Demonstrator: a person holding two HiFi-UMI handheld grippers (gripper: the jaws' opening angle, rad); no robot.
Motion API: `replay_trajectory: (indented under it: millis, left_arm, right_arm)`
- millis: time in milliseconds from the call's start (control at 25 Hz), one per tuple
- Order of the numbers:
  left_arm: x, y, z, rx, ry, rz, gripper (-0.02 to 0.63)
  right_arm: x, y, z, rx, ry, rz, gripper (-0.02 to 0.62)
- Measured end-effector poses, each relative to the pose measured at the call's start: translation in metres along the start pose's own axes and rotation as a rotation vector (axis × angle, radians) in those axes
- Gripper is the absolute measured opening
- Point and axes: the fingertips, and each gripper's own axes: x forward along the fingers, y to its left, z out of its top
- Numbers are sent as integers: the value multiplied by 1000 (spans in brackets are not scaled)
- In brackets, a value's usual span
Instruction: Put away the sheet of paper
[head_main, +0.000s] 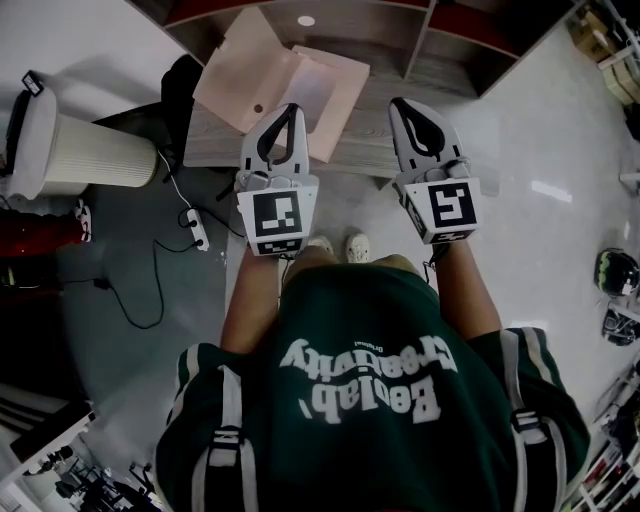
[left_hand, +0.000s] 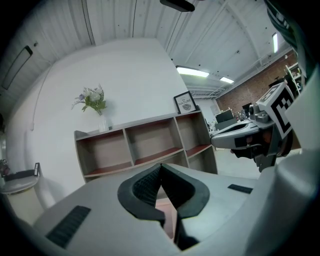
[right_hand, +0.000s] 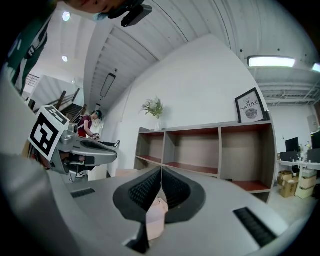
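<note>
Your left gripper (head_main: 288, 108) (left_hand: 160, 167) has its jaws pressed together at the tips, with nothing caught between the pads. From above it hangs over the near edge of the paper (head_main: 270, 75), and a strip of pink shows through the slot under the closed pads (left_hand: 167, 212). Whether the tips touch the sheet cannot be told.

Your right gripper (head_main: 400, 103) (right_hand: 161, 171) is closed tip to tip as well. It sits beside the left one, off to the right of the paper and over bare table (head_main: 360, 155). A pink scrap shows low in its slot too (right_hand: 156, 215) (seen past the pads, not pinched by them, as far as the head view tells).

The paper lies opened out and creased on the table, one flap raised at the left.

Beyond the table stands the shelf (left_hand: 145, 145) (right_hand: 215, 150), its compartments open toward you, with a vase (left_hand: 95, 102) of flowers and a frame (left_hand: 185, 102) on top.
</note>
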Motion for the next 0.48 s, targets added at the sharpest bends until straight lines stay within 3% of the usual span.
replay_trajectory:
  millis: [480]
  left_arm:
    - [7, 12, 3, -8, -10, 11, 18]
  right_arm:
    - [18, 1, 8, -14, -12, 15, 37]
